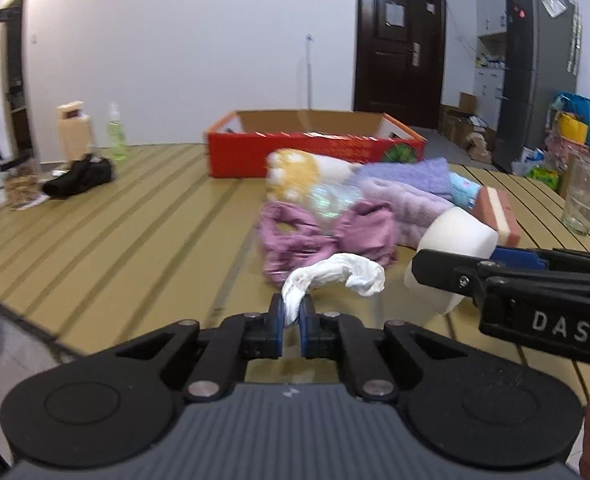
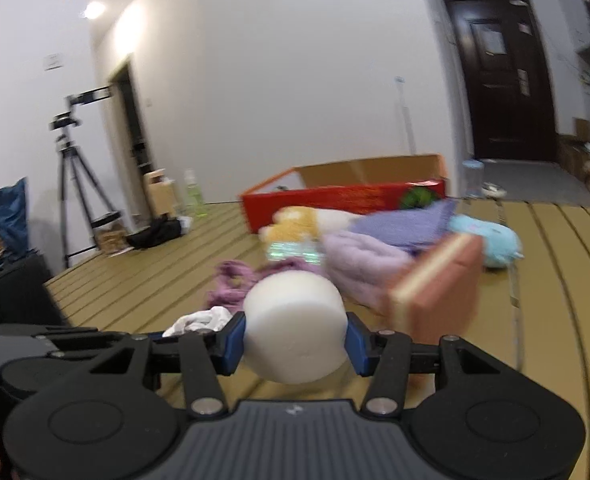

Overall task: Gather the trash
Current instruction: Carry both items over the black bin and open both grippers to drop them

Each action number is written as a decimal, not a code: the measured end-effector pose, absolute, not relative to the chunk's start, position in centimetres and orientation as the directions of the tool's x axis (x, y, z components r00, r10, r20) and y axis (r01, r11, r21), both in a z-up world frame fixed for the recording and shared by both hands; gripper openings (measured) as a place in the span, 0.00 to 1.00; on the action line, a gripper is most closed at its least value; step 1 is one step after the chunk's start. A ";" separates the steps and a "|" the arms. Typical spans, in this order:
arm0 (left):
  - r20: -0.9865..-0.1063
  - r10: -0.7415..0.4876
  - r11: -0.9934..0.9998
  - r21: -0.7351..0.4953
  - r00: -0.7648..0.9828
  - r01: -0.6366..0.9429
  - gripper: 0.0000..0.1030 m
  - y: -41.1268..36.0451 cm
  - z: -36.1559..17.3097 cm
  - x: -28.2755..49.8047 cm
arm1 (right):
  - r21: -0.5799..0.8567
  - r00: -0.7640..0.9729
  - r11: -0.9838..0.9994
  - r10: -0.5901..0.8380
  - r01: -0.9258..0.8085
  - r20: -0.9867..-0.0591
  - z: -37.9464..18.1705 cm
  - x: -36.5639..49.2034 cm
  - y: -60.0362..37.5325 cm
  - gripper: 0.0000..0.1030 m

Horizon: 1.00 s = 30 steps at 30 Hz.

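Left wrist view: your left gripper [image 1: 294, 320] is pinched on a crumpled tissue [image 1: 335, 276] above the table [image 1: 115, 216]; right wrist view: your right gripper [image 2: 294, 340] clamps a white cup [image 2: 295, 324], so next likely carry both to the red box [image 2: 335, 200].

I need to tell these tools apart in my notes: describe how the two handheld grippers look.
Both look alike. The left gripper has a grey ribbed body, black round-ended side plates, black linkage arms with silver pivot pins, and blue pads on black fingers. The right gripper matches this; seen from the left wrist view, its side carries white letters "DAS". No cables or sleeves are clearly visible.
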<state>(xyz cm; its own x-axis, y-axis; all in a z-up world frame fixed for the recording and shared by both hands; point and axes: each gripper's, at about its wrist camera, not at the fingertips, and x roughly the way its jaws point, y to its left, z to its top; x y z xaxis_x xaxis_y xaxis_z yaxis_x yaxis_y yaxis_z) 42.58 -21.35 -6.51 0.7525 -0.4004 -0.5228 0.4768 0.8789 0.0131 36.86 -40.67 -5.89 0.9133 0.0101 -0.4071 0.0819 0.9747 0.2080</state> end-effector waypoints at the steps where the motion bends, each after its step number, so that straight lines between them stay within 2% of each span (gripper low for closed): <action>1: -0.518 -0.381 0.890 0.019 0.766 0.456 0.07 -20.2 -6.1 42.3 | 0.204 0.915 0.977 0.023 0.065 -0.404 -5.6 36.9 -40.0 0.49; 8: -0.475 -0.249 0.957 0.013 0.844 0.289 0.07 -9.8 -3.6 40.7 | 0.162 0.915 0.981 0.158 -0.103 -0.372 -3.1 38.4 -31.4 0.49; 14: -0.488 -0.103 0.993 0.002 0.866 0.119 0.07 -0.2 -3.2 40.4 | 0.164 0.864 0.948 0.316 -0.272 -0.392 -3.0 41.1 -22.1 0.49; 22: -0.611 0.019 0.999 -0.012 0.791 -0.033 0.07 7.5 -6.2 44.0 | 0.158 0.765 0.903 0.423 -0.399 -0.486 -5.4 46.3 -13.3 0.49; 26: -0.715 0.002 0.998 -0.044 0.699 -0.048 0.07 9.5 -9.4 47.6 | 0.179 0.683 0.895 0.429 -0.408 -0.591 -7.5 50.3 -10.6 0.50; 30: -0.799 0.029 0.997 -0.023 0.601 -0.079 0.07 11.0 -13.5 51.5 | 0.166 0.603 0.898 0.402 -0.408 -0.689 -10.9 54.7 -8.3 0.50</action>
<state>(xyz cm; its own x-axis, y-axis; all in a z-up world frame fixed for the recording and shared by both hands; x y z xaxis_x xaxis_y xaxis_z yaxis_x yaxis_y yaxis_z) 51.49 11.02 -13.50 0.6011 0.0292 -0.7987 -0.0787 0.9966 -0.0227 54.66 -8.35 -10.94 0.6030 0.4017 -0.6892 -0.4083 0.8976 0.1660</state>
